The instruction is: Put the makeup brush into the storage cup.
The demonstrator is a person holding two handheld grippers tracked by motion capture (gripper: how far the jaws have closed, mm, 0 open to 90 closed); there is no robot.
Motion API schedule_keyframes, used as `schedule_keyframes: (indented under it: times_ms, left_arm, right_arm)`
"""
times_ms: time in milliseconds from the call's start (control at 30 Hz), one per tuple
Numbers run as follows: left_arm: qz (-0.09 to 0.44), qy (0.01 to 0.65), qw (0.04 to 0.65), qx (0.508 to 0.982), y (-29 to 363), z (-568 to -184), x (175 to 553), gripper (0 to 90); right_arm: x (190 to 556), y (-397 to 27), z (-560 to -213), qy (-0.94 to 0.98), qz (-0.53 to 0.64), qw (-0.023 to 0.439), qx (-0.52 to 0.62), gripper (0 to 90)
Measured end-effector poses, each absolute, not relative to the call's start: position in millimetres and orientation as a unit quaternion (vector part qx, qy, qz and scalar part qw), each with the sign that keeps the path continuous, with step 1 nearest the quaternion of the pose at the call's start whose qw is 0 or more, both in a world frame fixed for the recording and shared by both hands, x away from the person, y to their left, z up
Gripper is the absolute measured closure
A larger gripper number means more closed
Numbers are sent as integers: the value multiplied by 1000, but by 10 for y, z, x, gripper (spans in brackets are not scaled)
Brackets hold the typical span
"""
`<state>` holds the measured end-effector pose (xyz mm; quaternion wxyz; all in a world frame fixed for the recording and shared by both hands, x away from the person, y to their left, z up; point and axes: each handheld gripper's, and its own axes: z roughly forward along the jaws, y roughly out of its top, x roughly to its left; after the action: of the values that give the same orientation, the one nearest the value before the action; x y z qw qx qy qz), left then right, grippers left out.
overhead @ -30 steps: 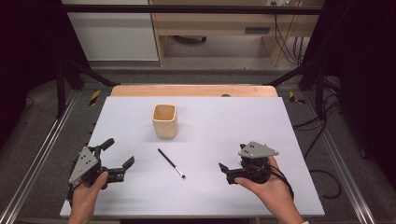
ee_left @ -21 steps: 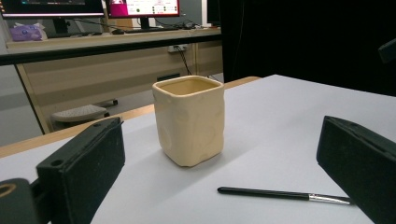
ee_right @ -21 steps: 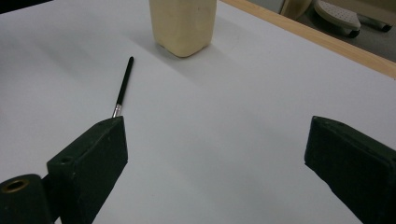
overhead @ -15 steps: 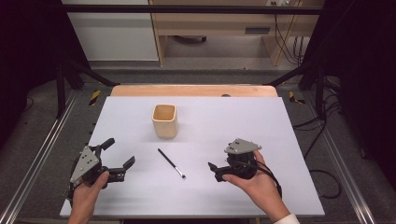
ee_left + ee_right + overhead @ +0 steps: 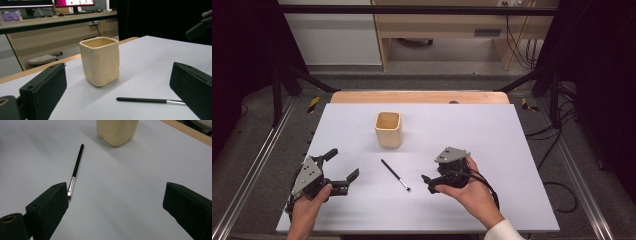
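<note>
A thin black brush with a silver ferrule lies flat on the white table, in front of a cream square cup that stands upright. My right gripper sits open just right of the brush's bristle end. In the right gripper view the brush tip lies by the left jaw, and the cup is beyond it. My left gripper is open near the table's left front, well apart from the brush. Its own view faces the cup and the brush.
A wooden strip runs along the table's far edge. Metal frame rails flank the table on both sides. Cables lie on the floor at the right. The other gripper shows at the top right of the left gripper view.
My right gripper has moved left and a little forward, closing in on the brush's bristle end. The left gripper, brush and cup have stayed where they were.
</note>
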<state>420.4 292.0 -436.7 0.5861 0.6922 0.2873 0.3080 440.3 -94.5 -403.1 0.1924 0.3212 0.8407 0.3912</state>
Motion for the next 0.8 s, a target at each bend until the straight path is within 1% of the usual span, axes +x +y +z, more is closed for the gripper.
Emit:
schedule_keyframes:
  times_ms: [267,633,800]
  left_arm:
    - [308,284,582,697,2904,-4377,4206,8]
    - [309,287,590,688,2923,-4363,4202,8]
    - [309,289,594,684,2926,-4357,4196,8]
  right_arm:
    - [4442,-812,-4067,847,383,189,315,61]
    - [4486,-570,-4109,858,372,183,303,76]
    - [4530,-445,-4135,861,369,179,301,68]
